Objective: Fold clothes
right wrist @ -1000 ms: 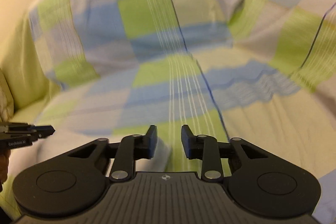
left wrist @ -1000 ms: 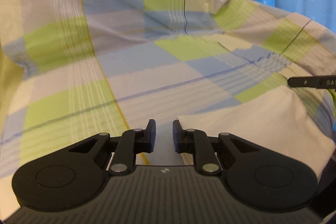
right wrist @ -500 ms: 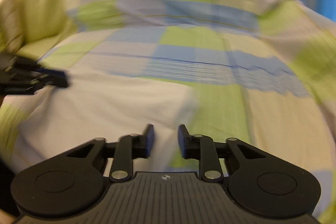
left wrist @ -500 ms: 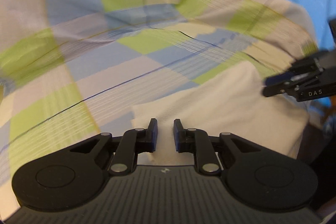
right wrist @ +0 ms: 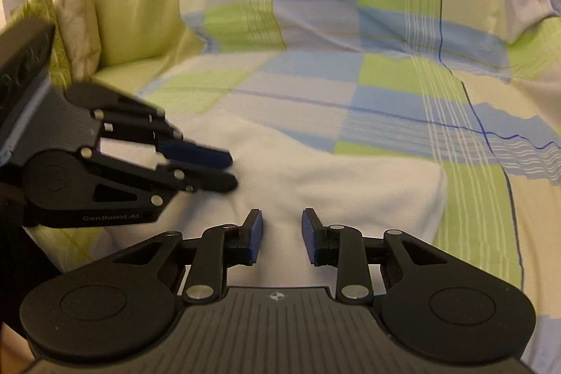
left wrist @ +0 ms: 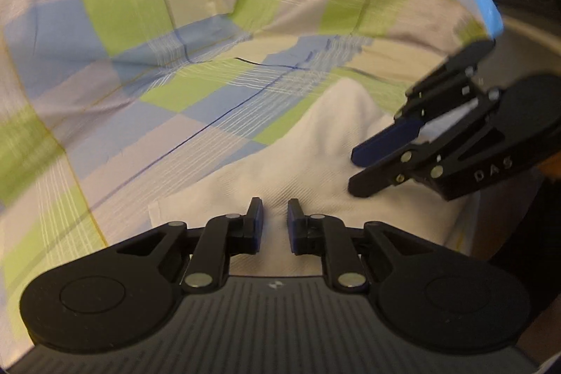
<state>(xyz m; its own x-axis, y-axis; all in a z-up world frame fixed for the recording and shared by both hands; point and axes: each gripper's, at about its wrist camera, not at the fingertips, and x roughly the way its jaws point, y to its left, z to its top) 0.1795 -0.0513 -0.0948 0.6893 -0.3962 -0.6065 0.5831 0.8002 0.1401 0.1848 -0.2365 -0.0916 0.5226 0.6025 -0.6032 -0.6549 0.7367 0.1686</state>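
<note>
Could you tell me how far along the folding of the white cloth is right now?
The white cloth already lies as a flat rectangle on the checked sheet. Both the left gripper and right gripper hover open over it, gripping nothing. Any further fold remains.

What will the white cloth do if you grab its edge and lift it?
The white cloth would probably droop, since it already sags softly over the checked cover. It looks thin, so likely light. Its folded layers might slide apart.

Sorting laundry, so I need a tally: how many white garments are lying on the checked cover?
1. The white garment lies on the checked cover, just ahead of both grippers. Its near part is hidden behind them, so more could be out of view.
</note>
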